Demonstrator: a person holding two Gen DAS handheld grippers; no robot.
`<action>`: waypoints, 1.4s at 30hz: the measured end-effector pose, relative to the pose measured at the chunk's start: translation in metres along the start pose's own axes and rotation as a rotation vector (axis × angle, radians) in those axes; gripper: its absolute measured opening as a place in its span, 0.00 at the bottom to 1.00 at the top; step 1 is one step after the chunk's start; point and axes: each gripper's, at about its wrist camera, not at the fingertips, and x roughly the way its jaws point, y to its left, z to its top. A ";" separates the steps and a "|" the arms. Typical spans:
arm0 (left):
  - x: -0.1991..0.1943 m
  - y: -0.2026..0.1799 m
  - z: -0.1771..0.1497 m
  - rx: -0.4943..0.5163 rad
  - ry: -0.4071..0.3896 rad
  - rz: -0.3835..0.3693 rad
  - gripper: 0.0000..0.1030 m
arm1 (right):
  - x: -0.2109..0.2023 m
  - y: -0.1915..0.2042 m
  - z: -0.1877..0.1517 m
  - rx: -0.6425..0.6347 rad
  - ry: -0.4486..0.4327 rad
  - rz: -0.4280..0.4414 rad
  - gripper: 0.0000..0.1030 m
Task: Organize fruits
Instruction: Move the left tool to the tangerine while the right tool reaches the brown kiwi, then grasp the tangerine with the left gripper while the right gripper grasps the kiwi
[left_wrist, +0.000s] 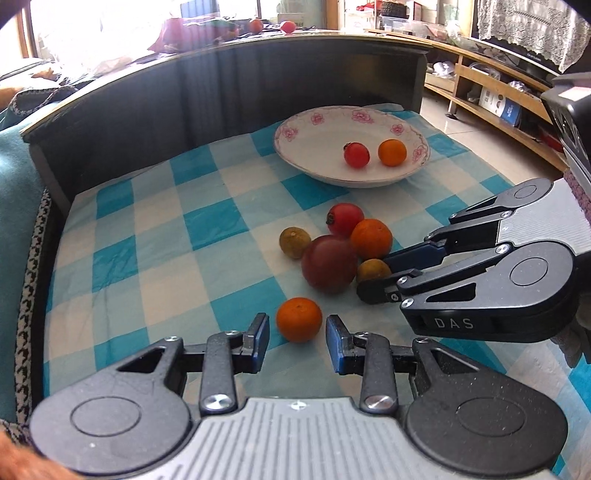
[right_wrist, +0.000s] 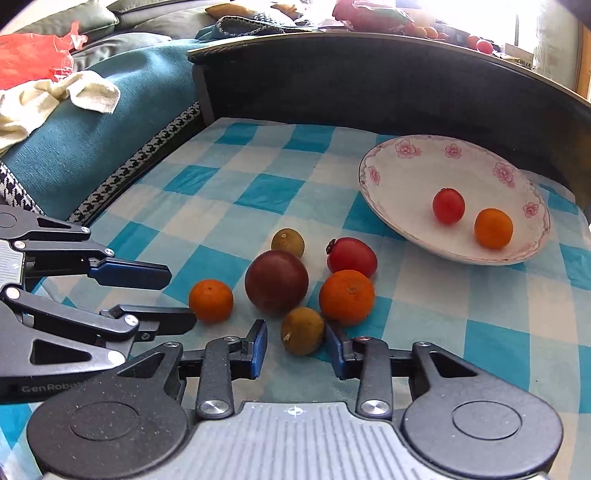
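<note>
A white flowered plate (left_wrist: 295, 127) (right_wrist: 384, 162) at the far right holds a red fruit (left_wrist: 357, 155) (right_wrist: 448, 205) and an orange (left_wrist: 392, 152) (right_wrist: 493, 228). Loose on the checked cloth lie a dark plum (left_wrist: 328, 263) (right_wrist: 276, 281), a red fruit (left_wrist: 345, 218) (right_wrist: 351, 256), an orange (left_wrist: 371, 238) (right_wrist: 346, 296) and a brown fruit (left_wrist: 294, 242) (right_wrist: 287, 242). My left gripper (left_wrist: 297, 332) (right_wrist: 181, 295) is open with a small orange (left_wrist: 299, 319) (right_wrist: 211, 300) between its tips, narrow gaps showing. My right gripper (right_wrist: 297, 345) (left_wrist: 376, 275) is open around a second brown fruit (right_wrist: 303, 330) (left_wrist: 372, 269), with a gap on its left.
A dark raised wall (left_wrist: 221, 96) (right_wrist: 369, 81) borders the far side of the cloth. A teal cushion (right_wrist: 96, 147) with a cream towel (right_wrist: 85, 94) lies to the left. A wooden shelf unit (left_wrist: 491, 92) stands off to the right.
</note>
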 end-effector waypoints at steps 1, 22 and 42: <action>0.003 -0.001 0.001 0.006 0.001 0.002 0.41 | 0.000 -0.001 0.001 0.001 0.003 -0.004 0.23; 0.007 -0.040 -0.008 0.095 0.019 -0.066 0.37 | -0.029 -0.022 -0.020 -0.018 0.038 -0.035 0.21; 0.012 -0.048 -0.012 0.136 0.003 -0.063 0.44 | -0.034 -0.028 -0.032 -0.043 0.025 -0.045 0.30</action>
